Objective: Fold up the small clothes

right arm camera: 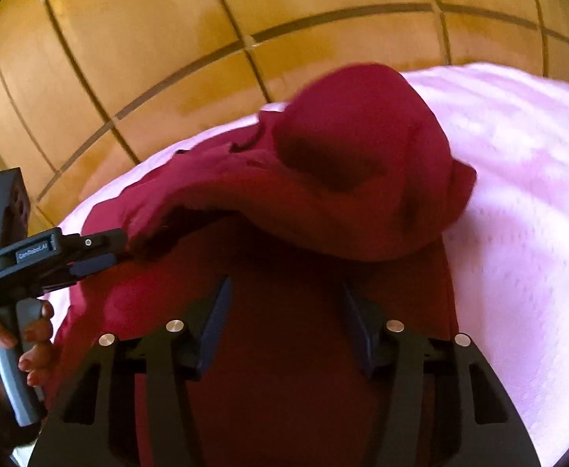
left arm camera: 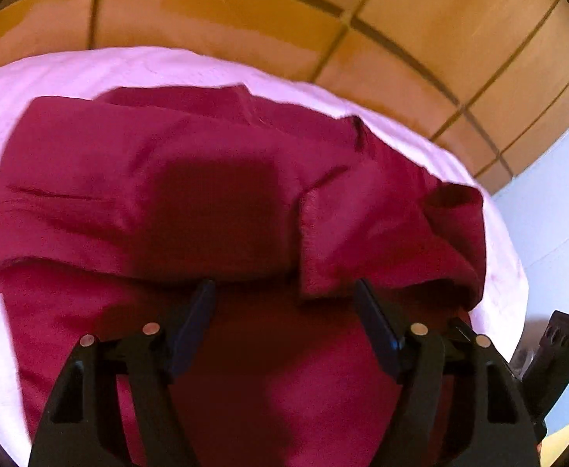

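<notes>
A dark red garment point(left arm camera: 214, 194) lies crumpled on a pink cover point(left arm camera: 50, 74), one part folded over the rest. The left gripper point(left arm camera: 284, 292) and right gripper point(right arm camera: 284, 288) both hover over it, jaws apart with nothing between them. A hand point(right arm camera: 11, 342) holds the left gripper's grip.

Matt crimson cloth garment point(left arm camera: 214, 179), glossy floor tiles point(left arm camera: 245, 11)
</notes>
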